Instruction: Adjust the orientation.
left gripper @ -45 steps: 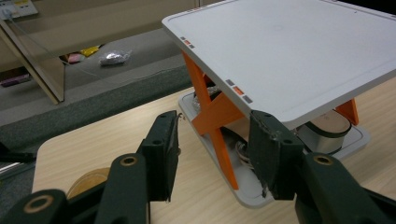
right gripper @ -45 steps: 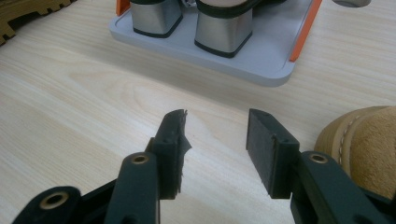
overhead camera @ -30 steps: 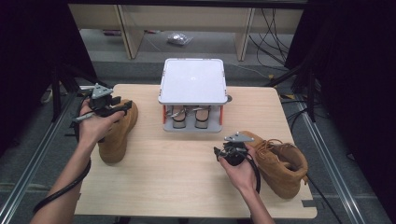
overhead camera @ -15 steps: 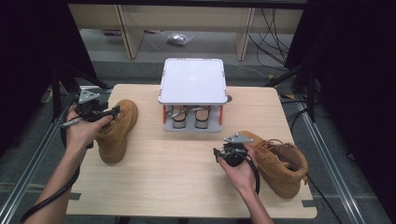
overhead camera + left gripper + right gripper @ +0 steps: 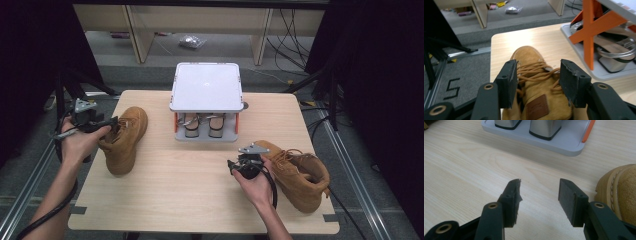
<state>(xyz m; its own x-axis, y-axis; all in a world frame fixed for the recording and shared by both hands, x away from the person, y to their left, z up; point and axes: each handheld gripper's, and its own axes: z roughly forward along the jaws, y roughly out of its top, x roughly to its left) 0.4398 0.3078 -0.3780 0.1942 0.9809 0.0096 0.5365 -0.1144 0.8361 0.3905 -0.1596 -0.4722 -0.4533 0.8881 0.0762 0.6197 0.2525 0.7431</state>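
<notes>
Two tan lace-up boots on a light wooden table (image 5: pixel 200 185).

Left boot (image 5: pixel 123 138) at the left side of the high view, toe toward the bottom of the frame, standing upright on its sole. Left gripper (image 5: pixel 111 124) at its ankle end, held by the left hand (image 5: pixel 80 142). In the left gripper view, jaws wide apart, just been opening further, one on each side of the laced upper part of the boot (image 5: pixel 539 97); brown laces (image 5: pixel 534 72) between the pads, whether the pads touch the leather cannot be told. Not pressing, so open.

Right boot (image 5: pixel 300 172) at the lower right of the high view, lying slanted, toe toward the lower right corner. Right gripper (image 5: pixel 235 167) just beside its ankle end, in the right hand (image 5: pixel 257 185). In the right gripper view, jaws open, only bare wood between them, boot toe (image 5: pixel 621 192) at the right edge, apart from the pads.

Grey two-level rack (image 5: pixel 206 87) with orange posts at the upper middle of the high view, a pair of sandals (image 5: pixel 202 125) on its lower shelf.
</notes>
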